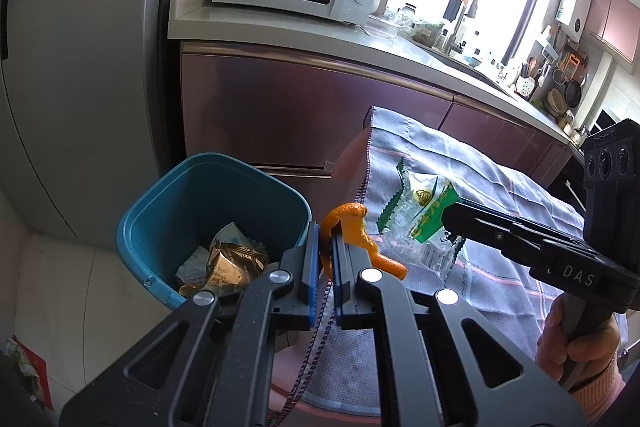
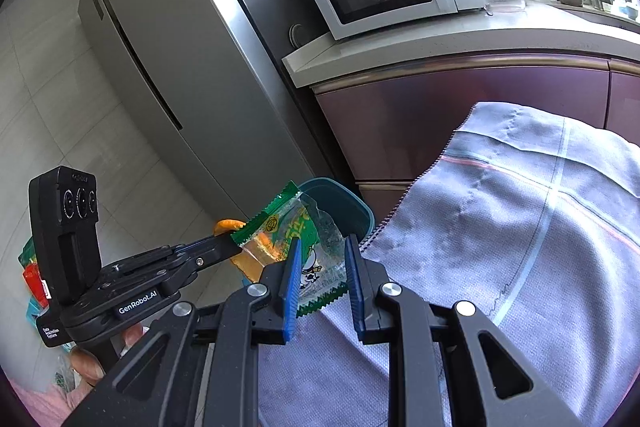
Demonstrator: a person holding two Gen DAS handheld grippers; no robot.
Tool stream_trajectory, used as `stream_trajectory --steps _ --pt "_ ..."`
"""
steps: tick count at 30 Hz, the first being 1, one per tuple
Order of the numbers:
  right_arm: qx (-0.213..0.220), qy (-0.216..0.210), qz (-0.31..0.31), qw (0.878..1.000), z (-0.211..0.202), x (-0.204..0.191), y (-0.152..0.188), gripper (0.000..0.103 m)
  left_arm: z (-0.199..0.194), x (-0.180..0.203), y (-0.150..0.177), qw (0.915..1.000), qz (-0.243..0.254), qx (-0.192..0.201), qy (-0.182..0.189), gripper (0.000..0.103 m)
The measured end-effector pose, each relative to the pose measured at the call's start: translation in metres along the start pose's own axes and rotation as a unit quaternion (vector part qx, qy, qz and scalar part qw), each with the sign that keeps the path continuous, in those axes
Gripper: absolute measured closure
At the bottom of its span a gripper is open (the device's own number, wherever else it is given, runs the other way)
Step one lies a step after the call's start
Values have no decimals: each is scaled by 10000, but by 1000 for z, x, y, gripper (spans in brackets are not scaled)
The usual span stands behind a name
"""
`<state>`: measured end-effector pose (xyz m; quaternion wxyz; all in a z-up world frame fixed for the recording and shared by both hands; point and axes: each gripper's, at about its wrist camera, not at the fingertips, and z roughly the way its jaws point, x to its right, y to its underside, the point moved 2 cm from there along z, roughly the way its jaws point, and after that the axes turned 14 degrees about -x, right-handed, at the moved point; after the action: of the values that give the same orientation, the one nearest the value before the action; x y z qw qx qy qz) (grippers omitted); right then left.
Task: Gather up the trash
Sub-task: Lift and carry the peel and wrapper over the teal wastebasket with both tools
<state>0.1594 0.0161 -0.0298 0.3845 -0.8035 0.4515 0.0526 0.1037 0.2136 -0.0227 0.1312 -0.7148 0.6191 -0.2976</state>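
Trash is partly collected: crumpled wrappers [image 1: 228, 259] already lie in the teal bin [image 1: 168, 203]. Two pieces are on their way, judging by the grips. An orange peel [image 1: 352, 227] is clamped in the left gripper [image 1: 326, 247], jaws nearly together, just beside the bin's rim. A green-edged clear wrapper [image 2: 312, 259] hangs in the right gripper [image 2: 322, 267], jaws narrow (pinched at one edge), over the checked cloth [image 2: 520, 227]. Both drops remain; more packets [image 2: 32, 275] seem to lie on the floor.
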Motion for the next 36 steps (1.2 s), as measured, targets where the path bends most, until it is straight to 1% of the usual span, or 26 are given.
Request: stream_trajectory --steps 8,20,36 --pt "-42 -46 -35 10000 9 -4 -8 83 0 -10 -5 9999 -78 46 -81 97" --pt "-256 -78 -114 9996 35 -11 -23 83 6 -28 -9 9994 -242 64 -253 97" --pt "-623 96 -182 9978 77 -19 -33 83 30 -60 -17 9973 -548 -55 -492 97"
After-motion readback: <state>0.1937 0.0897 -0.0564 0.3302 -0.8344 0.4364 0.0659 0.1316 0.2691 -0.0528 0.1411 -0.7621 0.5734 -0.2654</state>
